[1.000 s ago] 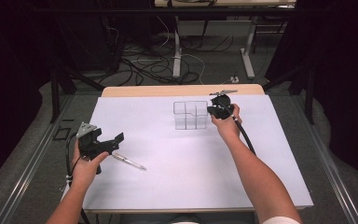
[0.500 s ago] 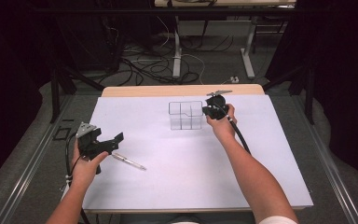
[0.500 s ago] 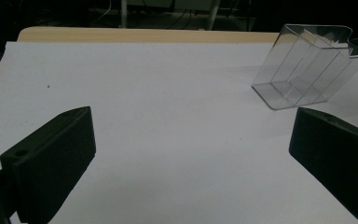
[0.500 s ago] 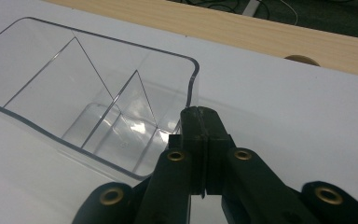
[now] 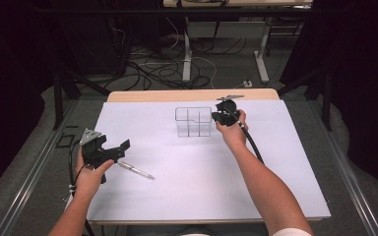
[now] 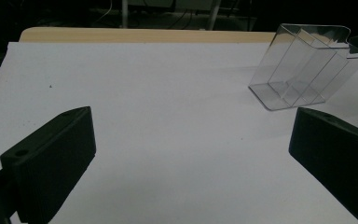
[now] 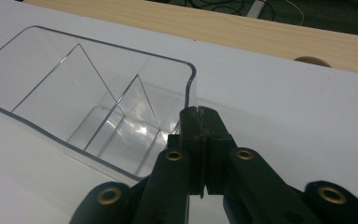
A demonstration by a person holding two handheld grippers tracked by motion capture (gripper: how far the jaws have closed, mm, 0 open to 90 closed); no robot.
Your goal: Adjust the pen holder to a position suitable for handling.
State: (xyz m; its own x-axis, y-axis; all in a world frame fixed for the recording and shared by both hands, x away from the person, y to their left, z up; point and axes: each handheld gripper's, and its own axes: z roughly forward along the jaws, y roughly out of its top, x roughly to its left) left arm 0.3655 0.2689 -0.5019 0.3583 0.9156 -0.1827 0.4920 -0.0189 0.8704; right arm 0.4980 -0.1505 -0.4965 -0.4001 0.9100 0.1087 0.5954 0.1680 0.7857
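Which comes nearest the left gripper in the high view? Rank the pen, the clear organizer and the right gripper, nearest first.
1. The pen, on the white sheet just right of the left gripper.
2. The clear organizer, farther back near the table's middle.
3. The right gripper, at the organizer's right wall.

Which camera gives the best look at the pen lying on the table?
The high view: the pen lies whole on the white table, just right of the open left gripper. The left gripper view looks past it toward the clear organizer; the right gripper view looks at the organizer wall its fingers pinch.
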